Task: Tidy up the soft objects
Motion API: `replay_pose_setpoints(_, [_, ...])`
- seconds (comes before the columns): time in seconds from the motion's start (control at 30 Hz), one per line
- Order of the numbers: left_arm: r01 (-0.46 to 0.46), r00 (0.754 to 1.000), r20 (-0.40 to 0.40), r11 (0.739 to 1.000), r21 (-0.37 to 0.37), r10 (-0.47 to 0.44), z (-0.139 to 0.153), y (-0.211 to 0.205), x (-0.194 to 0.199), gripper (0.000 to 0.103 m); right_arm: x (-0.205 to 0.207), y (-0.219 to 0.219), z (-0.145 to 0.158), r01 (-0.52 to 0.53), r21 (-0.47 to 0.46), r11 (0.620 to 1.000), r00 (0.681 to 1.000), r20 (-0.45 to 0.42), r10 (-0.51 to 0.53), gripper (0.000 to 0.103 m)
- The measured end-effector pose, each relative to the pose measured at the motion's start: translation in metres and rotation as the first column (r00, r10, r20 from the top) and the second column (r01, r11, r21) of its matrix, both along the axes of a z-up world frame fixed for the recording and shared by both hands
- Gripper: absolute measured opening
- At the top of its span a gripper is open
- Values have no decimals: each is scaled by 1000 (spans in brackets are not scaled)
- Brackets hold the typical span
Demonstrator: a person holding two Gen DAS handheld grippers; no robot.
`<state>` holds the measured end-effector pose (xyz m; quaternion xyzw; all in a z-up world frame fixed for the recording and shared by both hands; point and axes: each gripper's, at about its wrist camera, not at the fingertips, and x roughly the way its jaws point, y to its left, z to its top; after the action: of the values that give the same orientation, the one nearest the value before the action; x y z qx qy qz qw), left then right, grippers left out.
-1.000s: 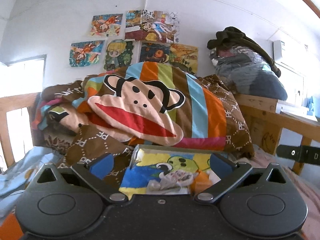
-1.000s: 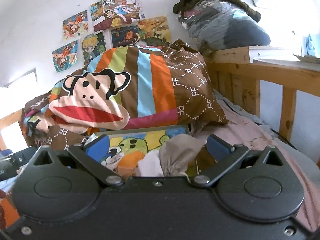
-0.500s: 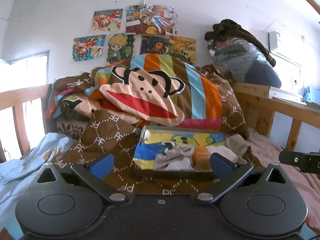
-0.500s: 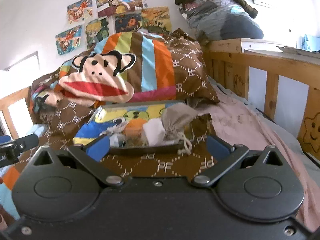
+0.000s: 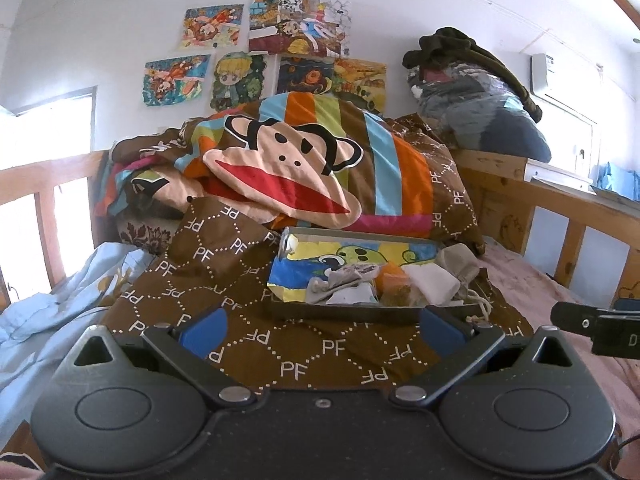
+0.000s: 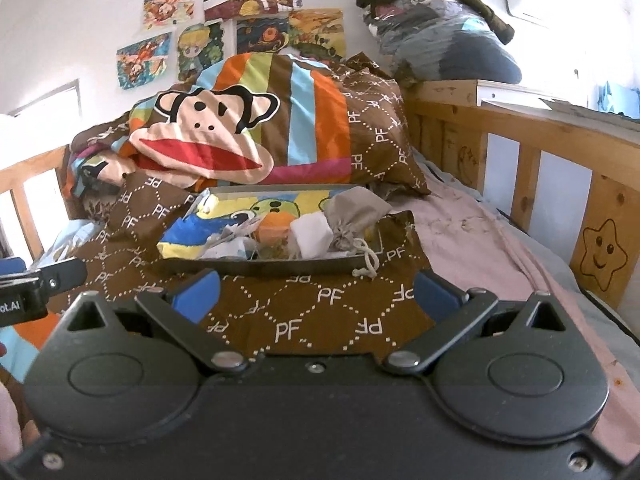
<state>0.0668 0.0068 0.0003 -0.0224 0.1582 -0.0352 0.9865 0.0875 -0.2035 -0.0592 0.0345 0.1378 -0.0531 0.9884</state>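
Brown quilt (image 5: 304, 356) under crosswise tray (image 5: 340, 312) of pouches (image 6: 352, 220); left tool (image 5: 323, 330), right tool (image 6: 316, 292) agape, empty.

Wall posters (image 5: 264, 52); wooden bed rail (image 6: 540, 136)

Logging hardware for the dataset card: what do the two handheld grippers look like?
Both match: a matte black body with two round caps, silver pivot screws and black linkage arms that carry blue finger pads. Left gripper, right gripper. The right wrist view shows the left unit's side with white lettering ending "ot.AI". No cables or sleeves are clearly visible.
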Motion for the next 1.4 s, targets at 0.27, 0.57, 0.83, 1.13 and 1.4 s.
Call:
replay_pose_setpoints(0.27, [-1, 1000, -1, 1000, 9, 1, 2, -2, -8, 102, -15, -1, 3, 3, 23, 1000, 1000, -5, -3, 103])
replay_pose_setpoints(0.57, [3, 1000, -31, 1000, 9, -3, -3, -7, -14, 102, -18, -2, 0, -2, 46, 999, 998, -59, 5, 103])
replay_pose_setpoints(0.83, [-4, 998, -57, 1000, -30, 2, -3, 0, -20, 102, -24, 1, 1, 0, 28, 1000, 998, -63, 2, 103])
replay_pose_setpoints(1.13, [-10, 998, -56, 1000, -29, 8, -4, 2, -18, 102, -20, 0, 1, -6, 5, 1000, 997, -74, 6, 103])
replay_pose_setpoints(1.4, [1, 999, -51, 1000, -13, -2, -5, -1, -19, 102, -16, -5, 1, -16, -5, 1000, 997, -81, 15, 103])
